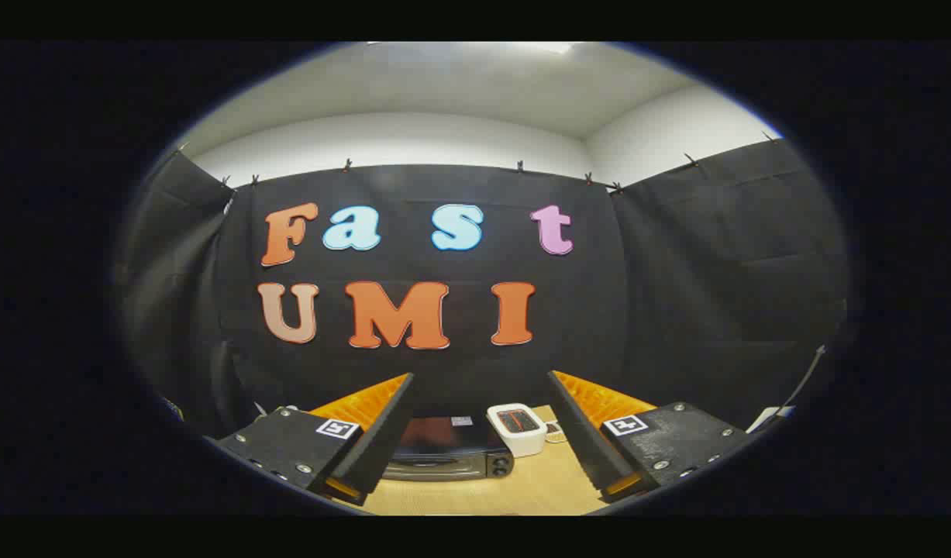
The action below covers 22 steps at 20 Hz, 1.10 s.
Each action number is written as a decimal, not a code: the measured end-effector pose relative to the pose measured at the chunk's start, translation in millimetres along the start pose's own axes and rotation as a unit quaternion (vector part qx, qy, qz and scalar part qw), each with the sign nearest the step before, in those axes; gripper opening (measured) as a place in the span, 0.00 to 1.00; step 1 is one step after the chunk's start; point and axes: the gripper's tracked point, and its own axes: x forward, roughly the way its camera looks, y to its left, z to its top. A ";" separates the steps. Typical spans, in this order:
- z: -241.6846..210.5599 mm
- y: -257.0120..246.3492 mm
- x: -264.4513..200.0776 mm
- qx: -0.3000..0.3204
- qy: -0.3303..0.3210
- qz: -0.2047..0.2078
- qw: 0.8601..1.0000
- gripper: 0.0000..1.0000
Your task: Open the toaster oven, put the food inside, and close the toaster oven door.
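While held high and level above the surface point(475, 496), fingers point(382, 434) spread wide apart, gripping nothing, toaster oven point(452, 449) and white box point(518, 428) beyond.

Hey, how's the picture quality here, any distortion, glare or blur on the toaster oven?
Gripper view: strong fisheye bending; toaster oven small, dim and soft beyond the open gripper, a faint sheen on its dark top; the wooden table is evenly lit.

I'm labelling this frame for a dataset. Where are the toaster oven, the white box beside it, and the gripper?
toaster oven point(444, 453): gripper view, on its dark top, beyond the fingers.
white box point(517, 428): gripper view, on its top face.
gripper point(480, 380): gripper view, midway between its open fingertips.
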 end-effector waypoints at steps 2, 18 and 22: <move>-5.7 -9.9 -7.4 -0.005 0.004 -0.012 1.000 0.99; -25.7 -30.5 -9.9 -0.019 0.009 -0.067 0.998 0.99; -32.3 -9.2 8.7 -0.038 0.009 -0.027 0.999 0.99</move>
